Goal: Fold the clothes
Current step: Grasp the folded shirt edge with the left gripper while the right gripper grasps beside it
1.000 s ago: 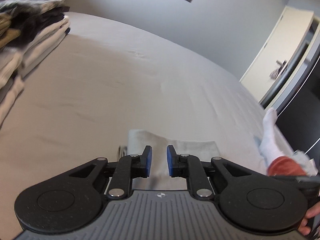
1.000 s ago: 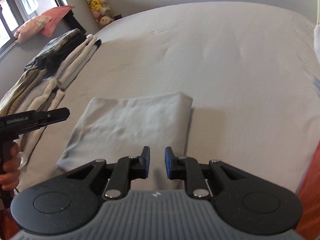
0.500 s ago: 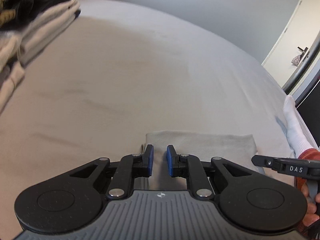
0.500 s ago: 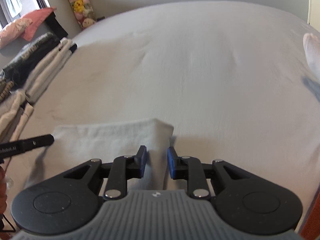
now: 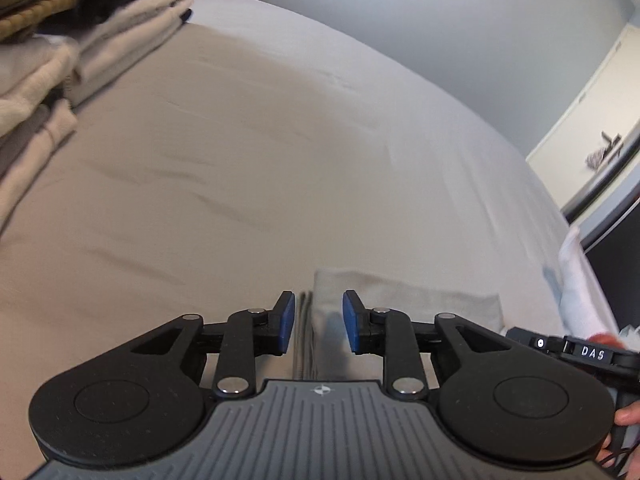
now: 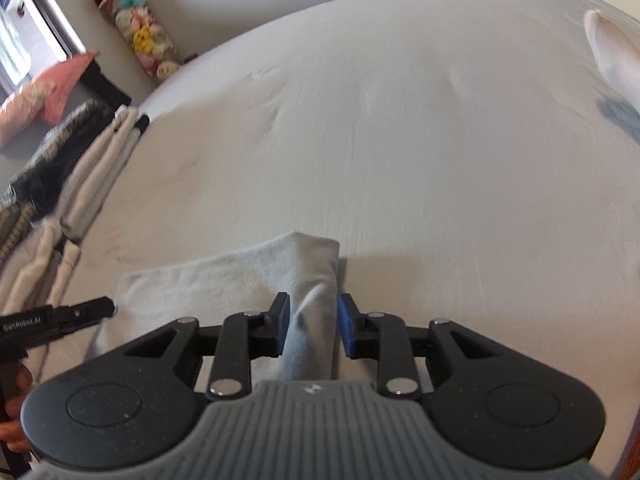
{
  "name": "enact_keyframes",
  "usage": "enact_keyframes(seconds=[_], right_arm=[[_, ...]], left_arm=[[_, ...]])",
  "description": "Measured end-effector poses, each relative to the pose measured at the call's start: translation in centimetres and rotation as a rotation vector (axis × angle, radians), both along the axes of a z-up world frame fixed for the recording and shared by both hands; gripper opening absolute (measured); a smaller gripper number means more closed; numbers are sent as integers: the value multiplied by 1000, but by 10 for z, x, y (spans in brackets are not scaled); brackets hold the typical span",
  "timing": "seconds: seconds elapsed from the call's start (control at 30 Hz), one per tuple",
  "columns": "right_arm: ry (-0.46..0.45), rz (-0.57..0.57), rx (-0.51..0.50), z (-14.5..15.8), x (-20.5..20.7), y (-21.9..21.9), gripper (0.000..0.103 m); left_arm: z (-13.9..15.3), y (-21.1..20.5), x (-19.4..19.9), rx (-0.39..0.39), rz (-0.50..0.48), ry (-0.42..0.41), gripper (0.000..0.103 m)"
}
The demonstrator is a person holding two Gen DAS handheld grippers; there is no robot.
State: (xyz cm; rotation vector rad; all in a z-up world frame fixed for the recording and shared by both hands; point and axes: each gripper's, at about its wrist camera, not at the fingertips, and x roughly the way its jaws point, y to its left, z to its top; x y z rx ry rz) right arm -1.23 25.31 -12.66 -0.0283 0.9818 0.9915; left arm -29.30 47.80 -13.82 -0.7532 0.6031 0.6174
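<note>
A folded pale grey garment (image 6: 224, 280) lies on the bed near the front edge; it also shows in the left wrist view (image 5: 404, 304). My right gripper (image 6: 311, 326) is open with the garment's right edge bunched up between its blue pads (image 6: 347, 330). My left gripper (image 5: 318, 322) is open, with the garment's left corner and layered edge between its pads (image 5: 287, 322). Each gripper shows in the other's view, the left one (image 6: 56, 320) at the garment's left side, the right one (image 5: 576, 350) at its right.
A stack of folded clothes (image 5: 60, 68) in cream, tan and black lies at the bed's left side, also in the right wrist view (image 6: 68, 184). White socks (image 5: 576, 280) lie at the right edge. Stuffed toys (image 6: 140, 40) stand by the wall.
Both grippers have opened wider and moved down onto the garment's two ends. The right end has risen into a bunched fold between the right pads.
</note>
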Motion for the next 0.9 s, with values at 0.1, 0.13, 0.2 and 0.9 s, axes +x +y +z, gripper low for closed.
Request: enact_keyframes(seconds=[0.1,0.13,0.2,0.9], right_arm=[[30,-41,16,1,6,-8,37],[47,-50,17,1,9,-10,40],[97,-60,20,-3,13,-13,44],[151,10,-36,-17,4,-3,60]], left_arm=[[1,10,-9,-63,18,-27,48],[0,13,-10,-85,18,-29,51],[-3,18,-13,-129,18,-34,54],[-34,22,5,-278,-46,-9,67]])
